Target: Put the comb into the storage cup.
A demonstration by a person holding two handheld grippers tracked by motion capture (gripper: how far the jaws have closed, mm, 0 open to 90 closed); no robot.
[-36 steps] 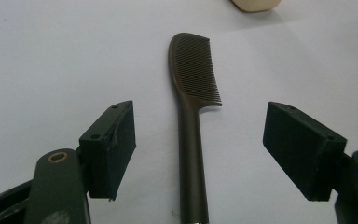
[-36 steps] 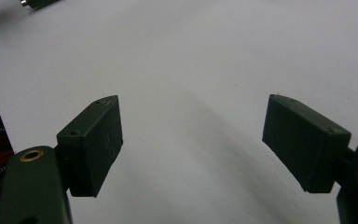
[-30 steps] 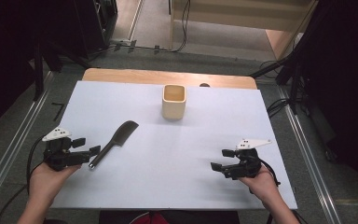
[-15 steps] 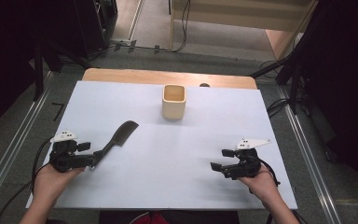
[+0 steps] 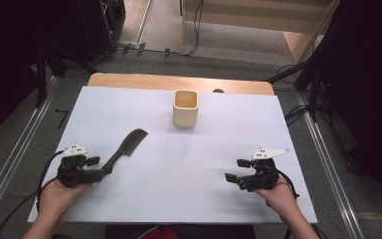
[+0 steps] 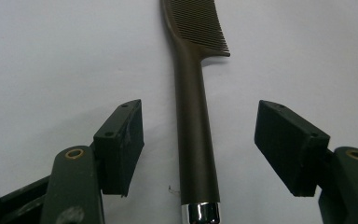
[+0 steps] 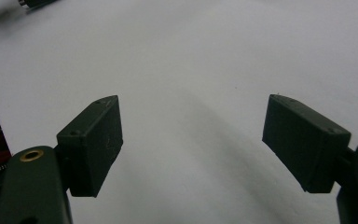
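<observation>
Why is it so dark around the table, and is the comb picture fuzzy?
High view: light falls on the white table and cup, while the room's sides go nearly black. Left gripper view: the comb is sharp enough to show its teeth, with a bright glint on its metal end; the near jaws look softer. Right gripper view: dim, with a broad grey shadow across the table.

table: wooden top, its bare edge visible along the far side; the rest covered by 1 white sheet laid flat. on the sheet: 1 dark comb, lying flat near the left front, teeth end toward the far side; 1 cream square cup, upright, at the far centre, well apart from the comb.
</observation>
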